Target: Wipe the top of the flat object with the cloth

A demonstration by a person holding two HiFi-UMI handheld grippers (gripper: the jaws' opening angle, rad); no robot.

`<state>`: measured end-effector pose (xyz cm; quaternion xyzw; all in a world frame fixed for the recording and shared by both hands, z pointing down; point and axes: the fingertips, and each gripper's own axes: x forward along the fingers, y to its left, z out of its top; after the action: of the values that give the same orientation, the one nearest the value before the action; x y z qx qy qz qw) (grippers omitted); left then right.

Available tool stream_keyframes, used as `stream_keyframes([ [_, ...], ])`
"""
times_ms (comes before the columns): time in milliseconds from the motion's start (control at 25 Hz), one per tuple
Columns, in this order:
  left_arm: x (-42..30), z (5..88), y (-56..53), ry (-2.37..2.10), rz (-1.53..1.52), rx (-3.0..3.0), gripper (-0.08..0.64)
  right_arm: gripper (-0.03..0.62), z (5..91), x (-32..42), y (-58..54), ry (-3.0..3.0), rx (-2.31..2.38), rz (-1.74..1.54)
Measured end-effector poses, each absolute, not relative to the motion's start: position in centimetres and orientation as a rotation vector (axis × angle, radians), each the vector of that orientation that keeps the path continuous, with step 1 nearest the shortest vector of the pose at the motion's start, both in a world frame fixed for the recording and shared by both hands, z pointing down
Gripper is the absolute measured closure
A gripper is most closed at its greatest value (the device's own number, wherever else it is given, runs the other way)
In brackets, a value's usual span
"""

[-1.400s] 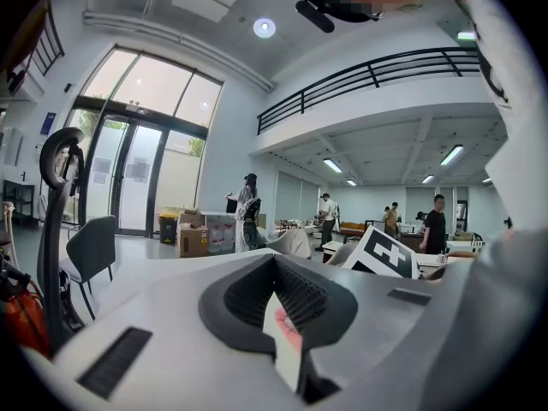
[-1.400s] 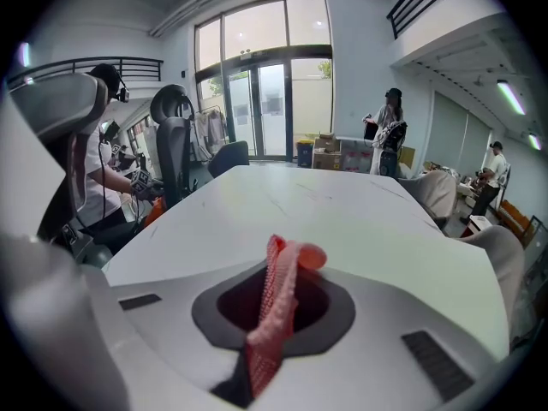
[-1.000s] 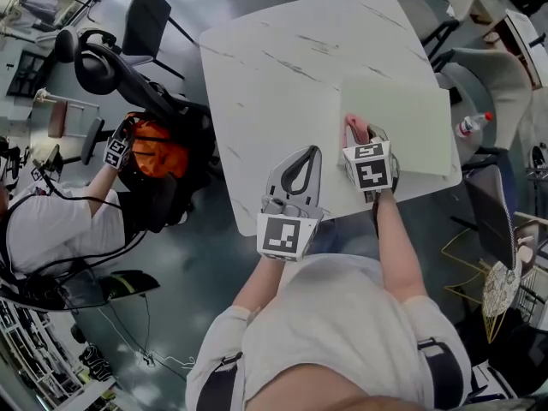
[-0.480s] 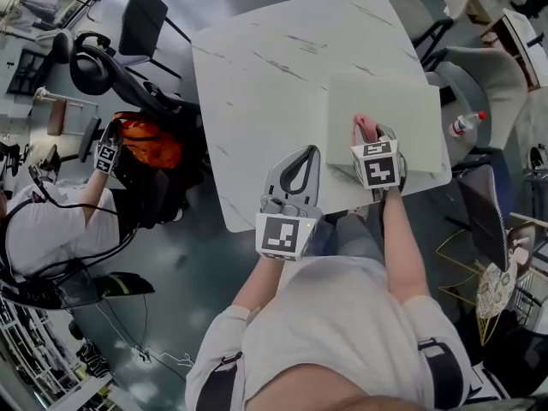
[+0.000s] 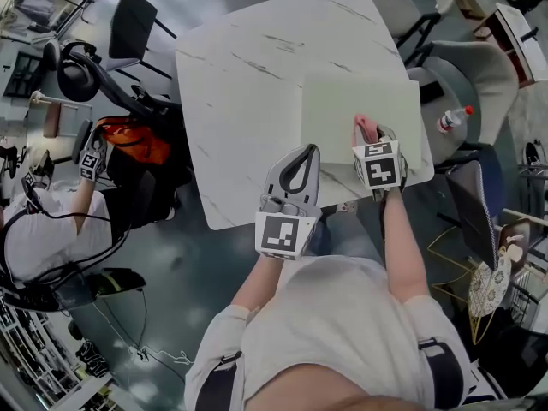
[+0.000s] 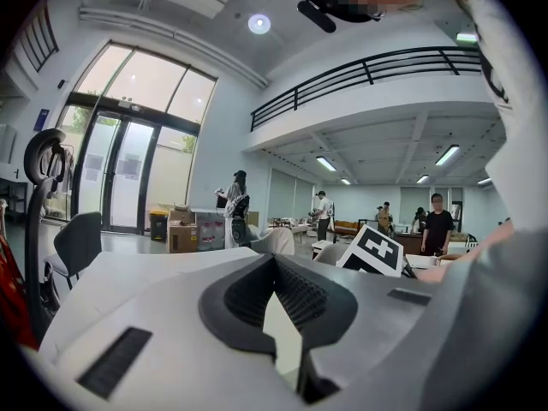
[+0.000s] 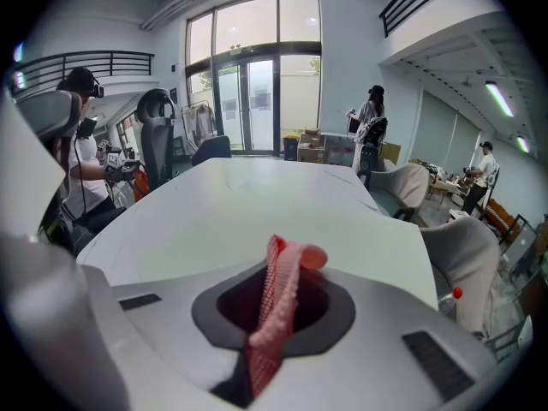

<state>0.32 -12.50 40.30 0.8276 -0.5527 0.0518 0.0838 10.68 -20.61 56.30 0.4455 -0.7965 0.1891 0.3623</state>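
Observation:
A pale green flat mat (image 5: 342,110) lies on the right half of the white marbled table (image 5: 240,84). My right gripper (image 5: 370,137) is shut on a pink knobbly cloth (image 5: 361,127), and holds it down on the mat's near part, about midway across. In the right gripper view the cloth (image 7: 278,306) stands pinched between the jaws of the right gripper (image 7: 276,268), with the mat (image 7: 214,229) spread out ahead. My left gripper (image 5: 312,151) is shut on nothing at the table's front edge, left of the mat; in its own view the left gripper (image 6: 274,264) has its jaws together.
A bottle with a red cap (image 5: 452,120) stands off the table's right side, by a grey chair (image 5: 454,67). A dark chair (image 5: 141,15) is at the far left. A person with an orange bag (image 5: 128,139) sits left of the table.
My right gripper has carried the cloth rightwards from the mat's left edge toward the middle of its near part. The left gripper has stayed put.

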Motion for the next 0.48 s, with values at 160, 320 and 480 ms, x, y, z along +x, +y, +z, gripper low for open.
stream_keyframes([
  [160,2.3,40.5,-12.8,-1.629,0.168,2.476,0.546,0.565,56.4,13.5,-20.9,-2.034,1.169,0.492],
  [320,4.4,40.7,-12.9,-1.607,0.169,2.489,0.546,0.565,56.4,16.5,-21.0,-2.016,1.199,0.5],
  [480,6.2,40.5,-13.0,-1.596,0.153,2.506,0.546,0.565,56.4,19.2,-21.0,-1.999,1.23,0.512],
])
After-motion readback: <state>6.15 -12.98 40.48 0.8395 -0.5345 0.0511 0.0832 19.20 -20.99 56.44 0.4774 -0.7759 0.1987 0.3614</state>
